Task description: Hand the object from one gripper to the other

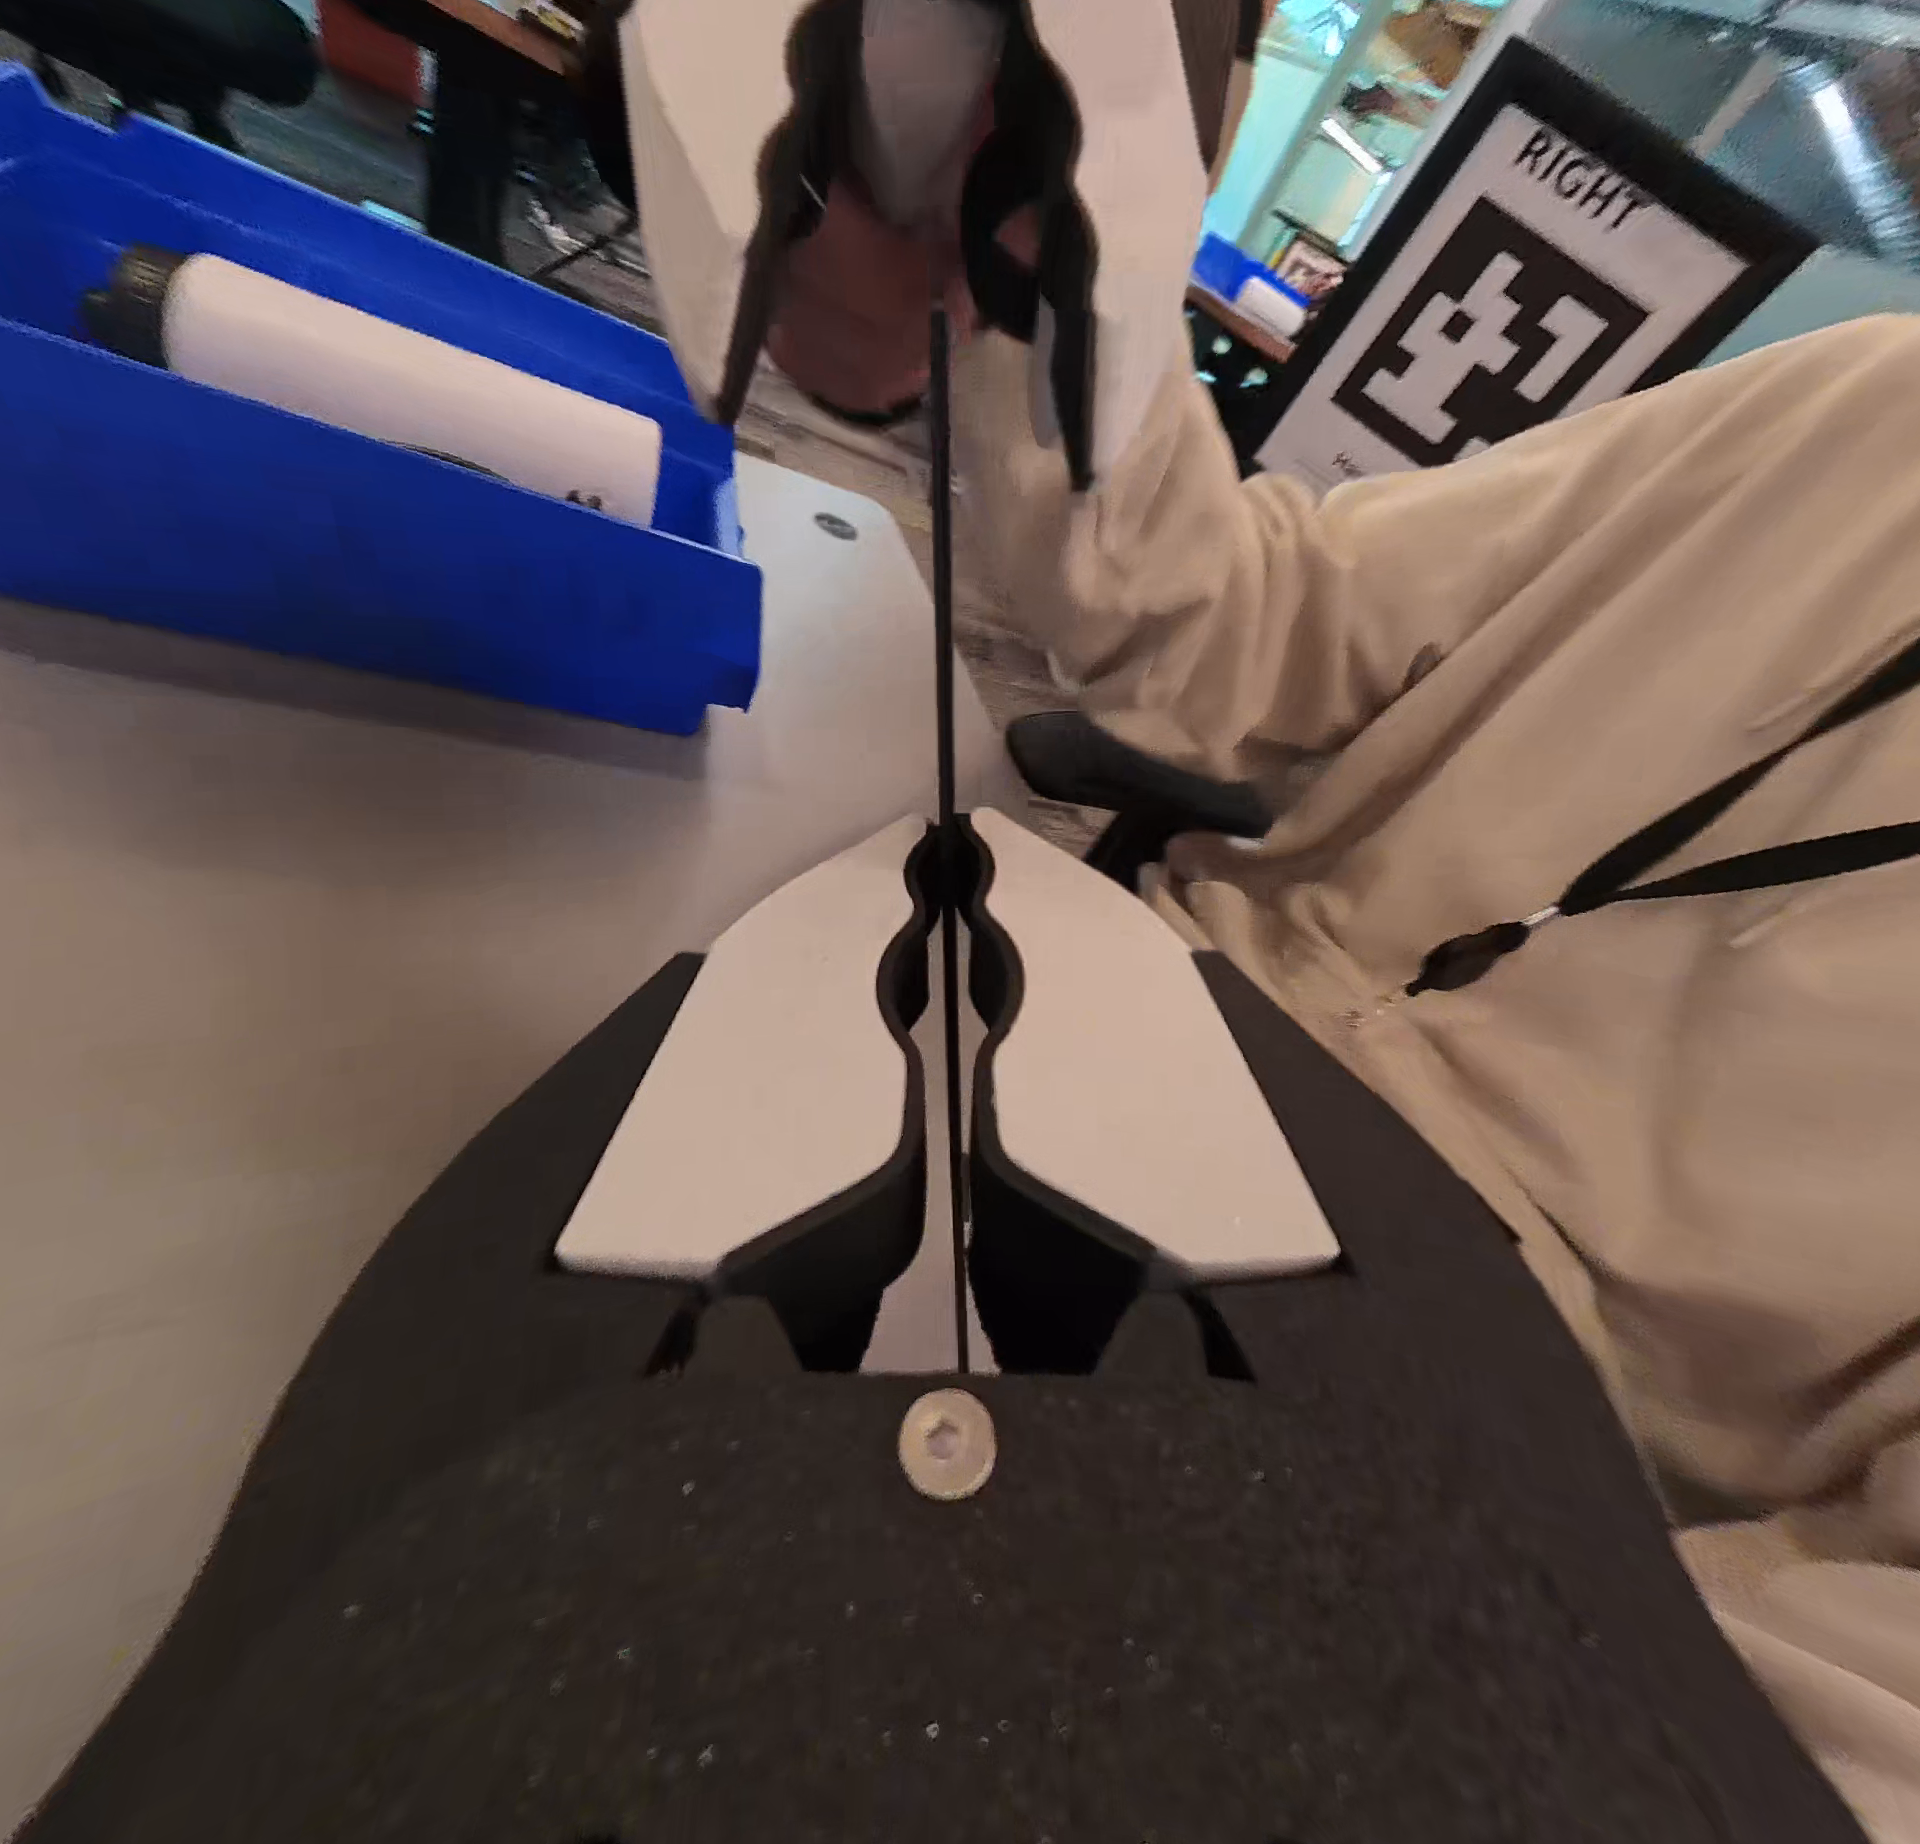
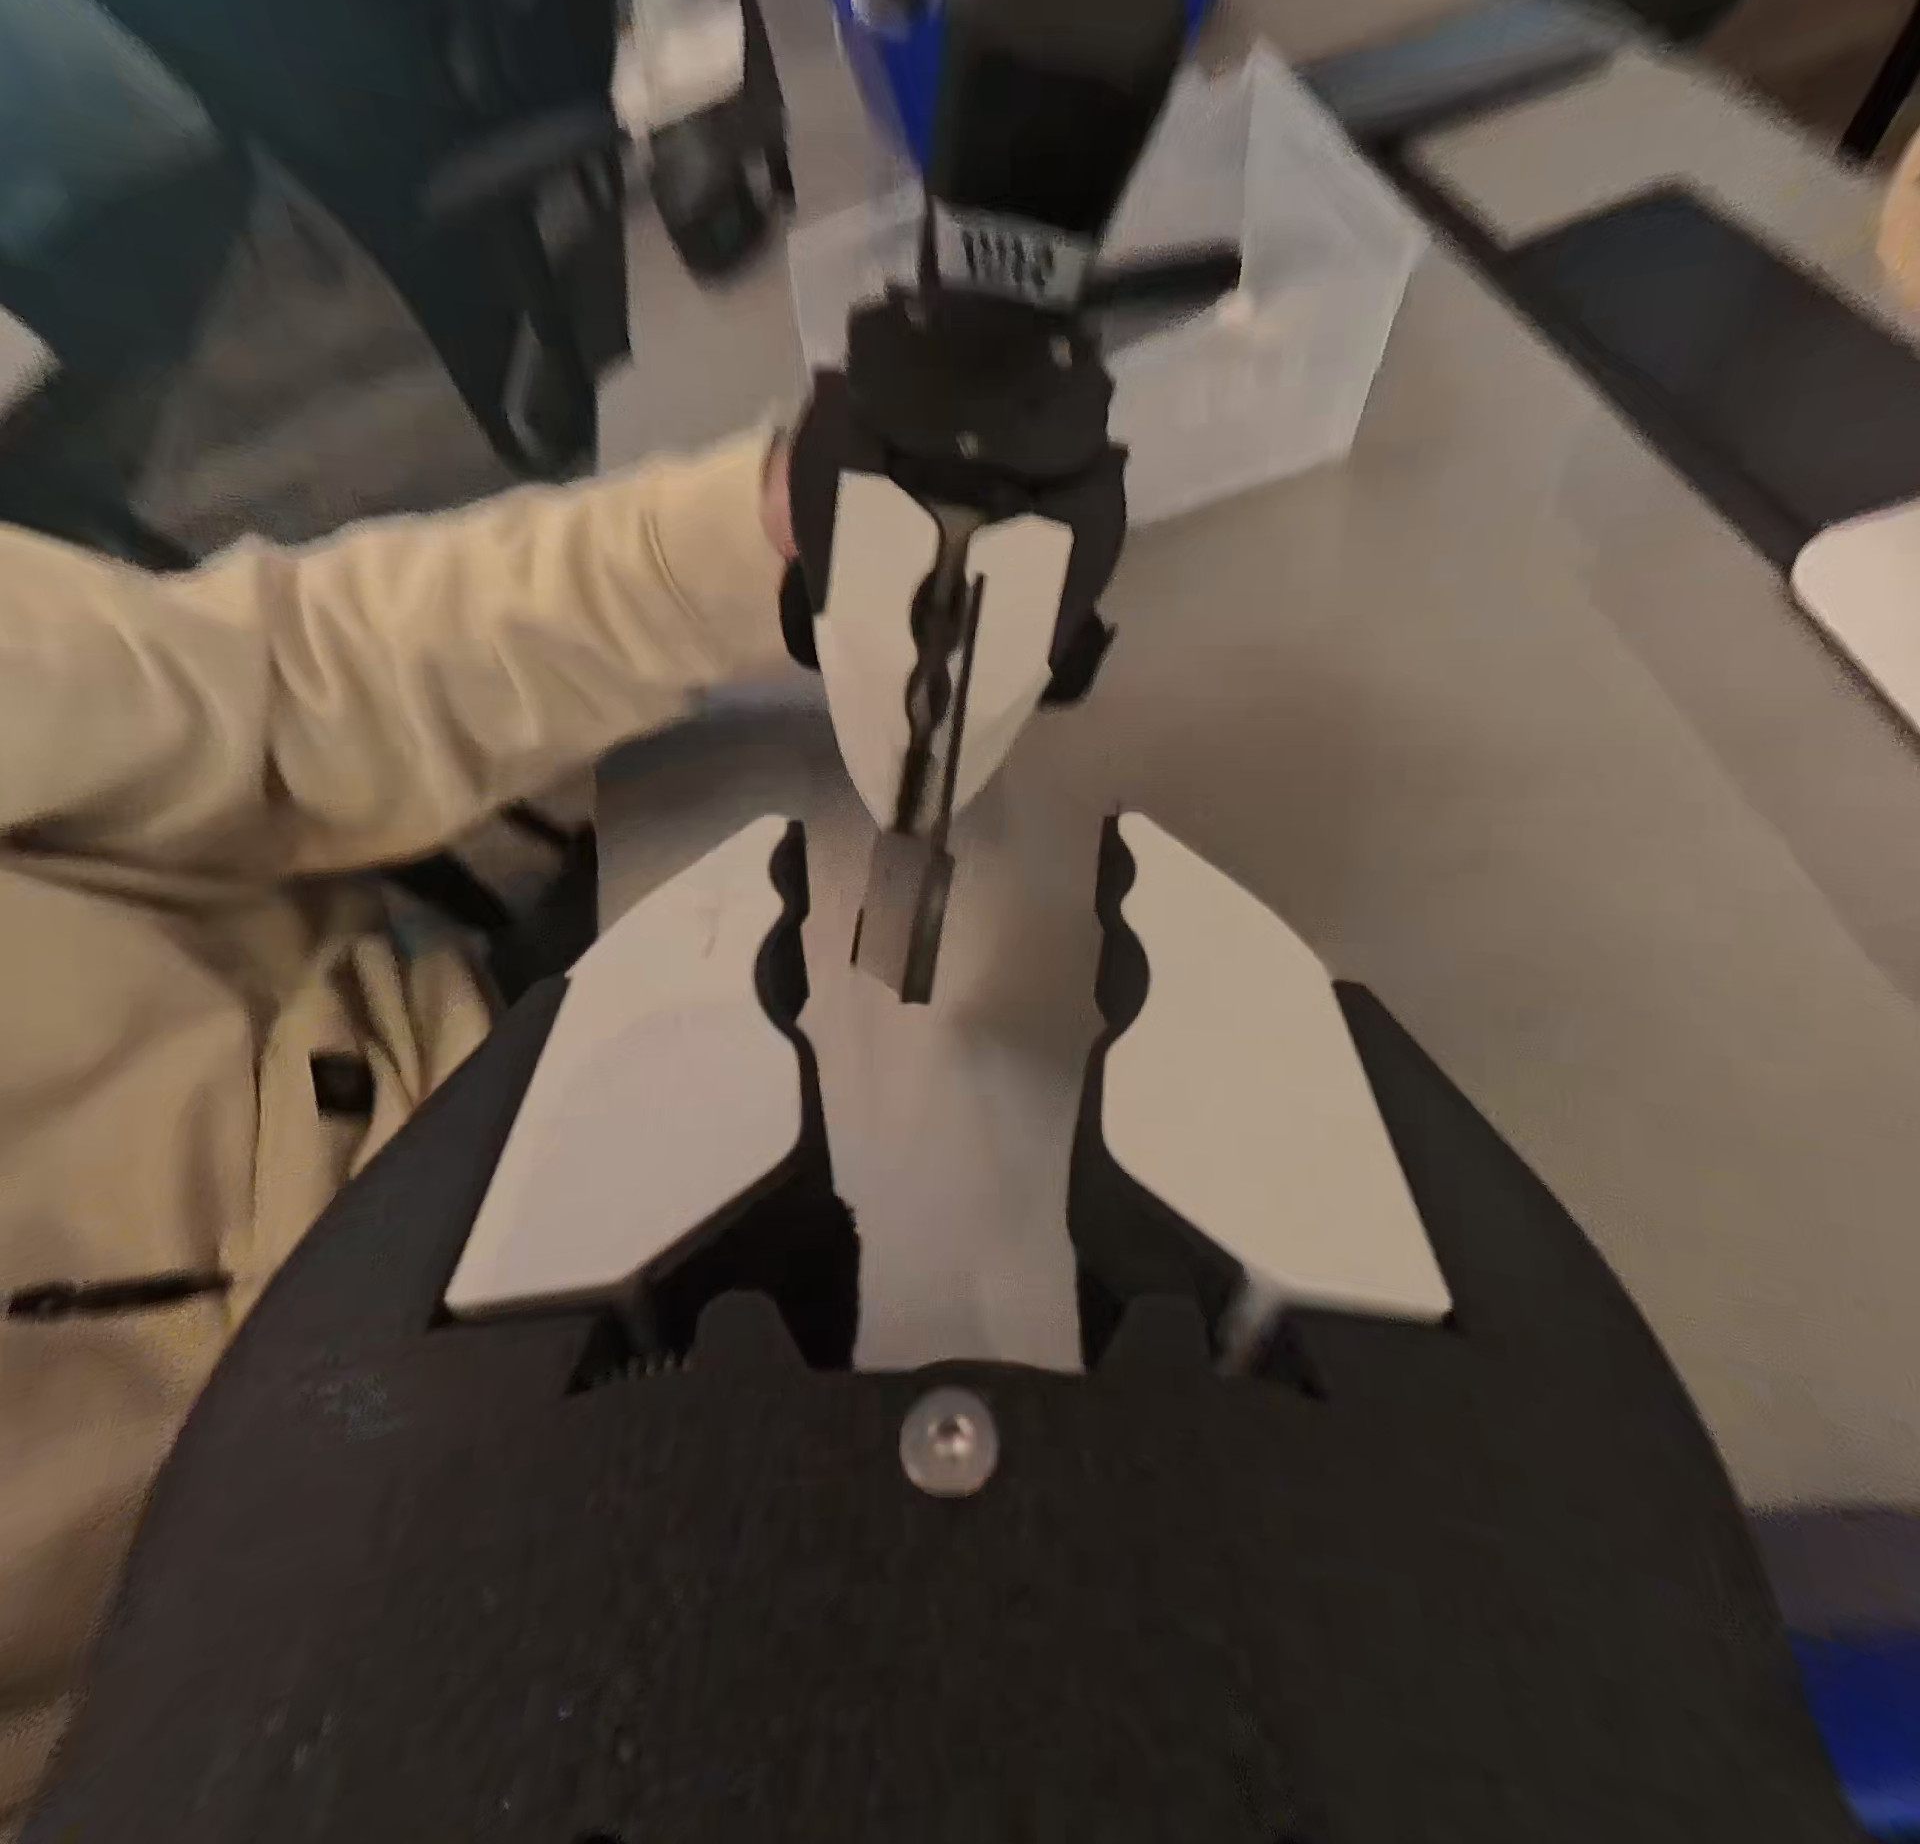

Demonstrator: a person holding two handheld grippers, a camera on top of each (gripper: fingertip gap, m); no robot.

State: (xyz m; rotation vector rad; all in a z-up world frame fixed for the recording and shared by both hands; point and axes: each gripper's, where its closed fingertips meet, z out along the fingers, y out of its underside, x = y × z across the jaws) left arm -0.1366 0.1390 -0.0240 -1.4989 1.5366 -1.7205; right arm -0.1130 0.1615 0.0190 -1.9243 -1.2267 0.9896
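Observation:
My left gripper (image 1: pixel 948 844) is shut on a thin flat dark plate (image 1: pixel 943 599), which shows edge-on as a black line running forward from my fingertips. In the right wrist view the left gripper (image 2: pixel 920 807) points toward me with the plate's grey end (image 2: pixel 904 911) sticking out of its tips. My right gripper (image 2: pixel 951 849) is open, and the plate's end stands between its fingers with a gap on both sides. In the left wrist view the right gripper (image 1: pixel 904 438) hangs open around the plate's far end.
A blue bin (image 1: pixel 416 589) holding a white cylinder (image 1: pixel 395 381) sits at the left on the white table (image 1: pixel 208 963). A black-and-white marker board (image 1: pixel 1507 319) stands at the right. A person's beige sleeve (image 1: pixel 1455 651) and a chair armrest (image 1: pixel 1132 766) are close by. Spacing between my two grippers at the tips: around 6 cm.

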